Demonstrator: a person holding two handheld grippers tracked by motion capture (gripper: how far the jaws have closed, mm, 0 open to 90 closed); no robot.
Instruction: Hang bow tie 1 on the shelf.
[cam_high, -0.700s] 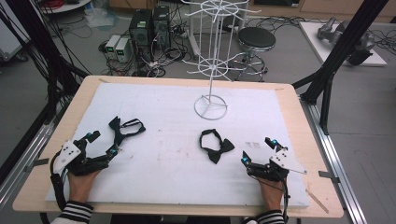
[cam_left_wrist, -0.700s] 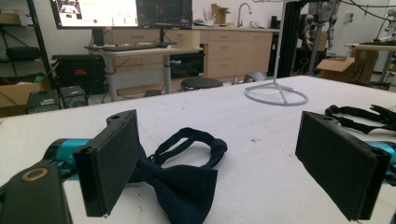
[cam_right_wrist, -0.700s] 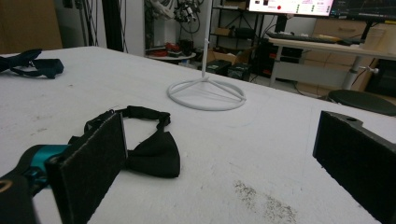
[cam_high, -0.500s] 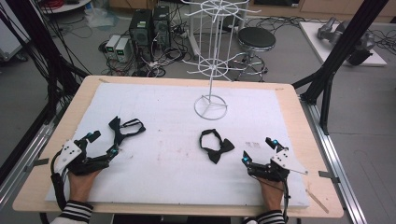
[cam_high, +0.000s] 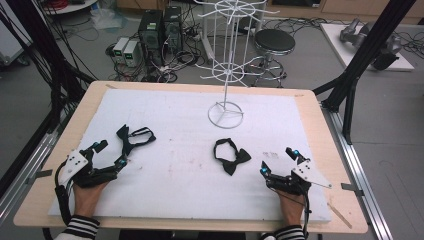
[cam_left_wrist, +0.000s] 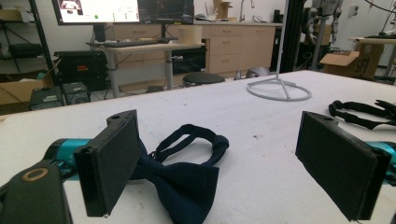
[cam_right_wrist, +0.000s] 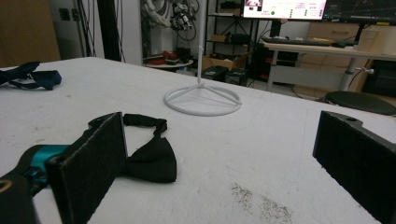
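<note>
**2 bow ties on white foam, both grippers spread wide**

The table (cam_high: 327, 150) is pale wood with a rounded edge; over most of it lies a white foam sheet (cam_high: 185, 125), matte and faintly pitted, with small dark smudges; at its far side stands a white wire display rack (cam_high: 225, 75), thin-rodded, on a ring-shaped base with 3 spokes.

The navy bow tie (cam_high: 134, 138) lies flat on the foam at the near left, just ahead of the left gripper (cam_high: 111, 154); in the left gripper view its cloth (cam_left_wrist: 184, 179) is dark blue, smooth and slightly sheened, with a pinched middle, 1 fanned wing toward the camera and a narrow neck band curled in a loop behind; the wing sits close against the left-hand jaw, and whether they touch I cannot tell.

The black bow tie (cam_high: 230, 156) lies near the middle of the foam, left of the right gripper (cam_high: 280, 160) and apart from it; the right gripper view shows it (cam_right_wrist: 148, 158) matte black, soft-edged, band looped behind.

Both grippers rest low on the foam, each in a hand; their jaws carry flat rectangular black pads of coarse, grippy texture, with teal fittings behind; both pairs are released and stand wide apart, clasping nothing.
</note>
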